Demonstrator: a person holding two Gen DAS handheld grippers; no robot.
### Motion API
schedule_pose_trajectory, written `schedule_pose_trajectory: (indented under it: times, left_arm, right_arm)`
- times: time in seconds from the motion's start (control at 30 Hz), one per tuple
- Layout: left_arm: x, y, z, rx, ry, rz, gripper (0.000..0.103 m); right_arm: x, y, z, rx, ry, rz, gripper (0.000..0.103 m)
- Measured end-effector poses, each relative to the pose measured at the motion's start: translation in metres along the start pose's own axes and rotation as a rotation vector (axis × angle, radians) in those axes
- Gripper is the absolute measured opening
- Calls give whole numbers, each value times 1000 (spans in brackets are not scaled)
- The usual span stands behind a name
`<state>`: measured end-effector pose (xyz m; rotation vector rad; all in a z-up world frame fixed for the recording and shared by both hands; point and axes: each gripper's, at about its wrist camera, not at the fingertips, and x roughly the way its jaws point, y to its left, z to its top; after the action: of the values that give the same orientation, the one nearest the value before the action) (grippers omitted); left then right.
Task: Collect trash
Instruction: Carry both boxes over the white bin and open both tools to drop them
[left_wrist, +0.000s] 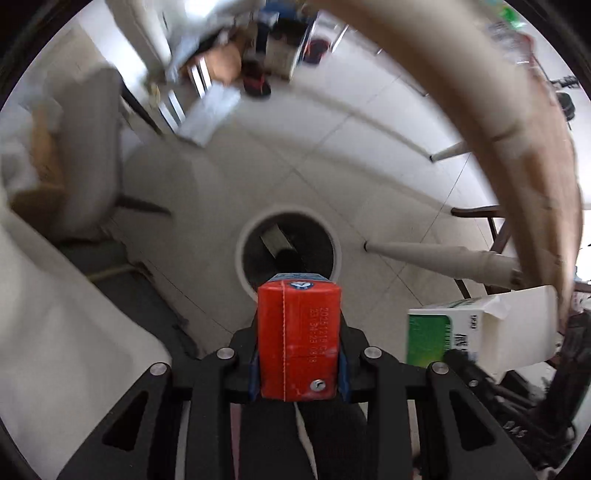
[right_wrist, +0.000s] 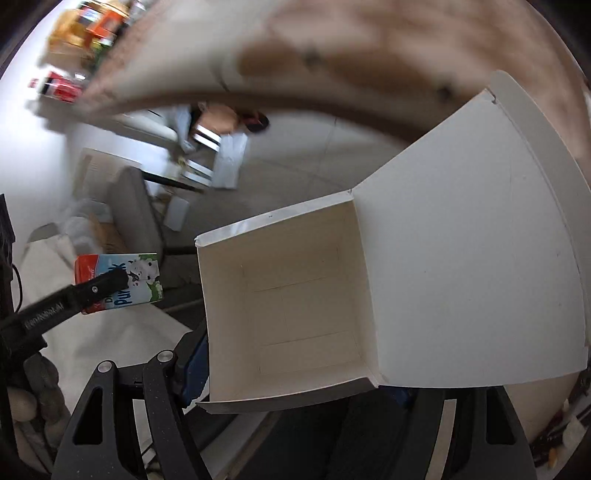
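Left gripper (left_wrist: 298, 354) clamps the red rectangular milk carton (left_wrist: 298, 339) at bottom centre, the round white-rimmed bin (left_wrist: 243, 236) right above it; right gripper (right_wrist: 295, 391) grips the open white paperboard box (right_wrist: 295, 295), filling its frame's centre and right, lid flap up

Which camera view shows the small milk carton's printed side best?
The right wrist view: the milk carton shows its cow picture and blue lettering, held by the left gripper. The left wrist view shows only its red end with a date stamp, above the trash bin.
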<state>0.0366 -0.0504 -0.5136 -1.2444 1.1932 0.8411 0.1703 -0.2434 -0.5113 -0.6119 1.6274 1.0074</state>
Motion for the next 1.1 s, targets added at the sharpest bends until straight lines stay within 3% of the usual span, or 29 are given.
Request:
schedule_pose_trajectory:
  times: [0.1, 0.27, 0.47, 0.6, 0.63, 0.7, 0.73, 0.77, 0.83, 0.93, 1.1]
  left_arm:
    - [67, 13, 17, -27, 54, -35, 27]
    - [156, 28, 42, -28, 91, -10, 27]
    - [210, 41, 42, -43, 174, -27, 28]
    - [220, 38, 38, -18, 193, -29, 29]
    - [221, 37, 39, -12, 197, -17, 32]
    - [222, 36, 39, -2, 189, -5, 53]
    - [220, 36, 38, 2, 177, 8, 69]
    - [215, 37, 37, 6, 159, 24, 74]
    - [211, 39, 37, 11, 142, 48, 76]
    - [202, 44, 35, 14, 111, 89, 101]
    - [180, 46, 26, 43, 72, 159, 101]
  right_arm:
    - [68, -13, 9, 18, 40, -1, 77]
    - [175, -35, 29, 14, 88, -29, 77]
    - [261, -50, 39, -67, 150, -85, 77]
    - [292, -57, 41, -85, 178, -106, 79]
    - [296, -58, 43, -86, 185, -102, 81]
    - [304, -61, 43, -93, 205, -93, 84]
    - [307, -61, 42, -99, 214, -92, 85]
    - [309, -62, 42, -107, 224, -91, 86]
    - [311, -56, 42, -120, 228, -92, 99]
    - [307, -53, 40, -137, 223, -106, 103]
    - [293, -49, 41, -139, 198, -147, 103]
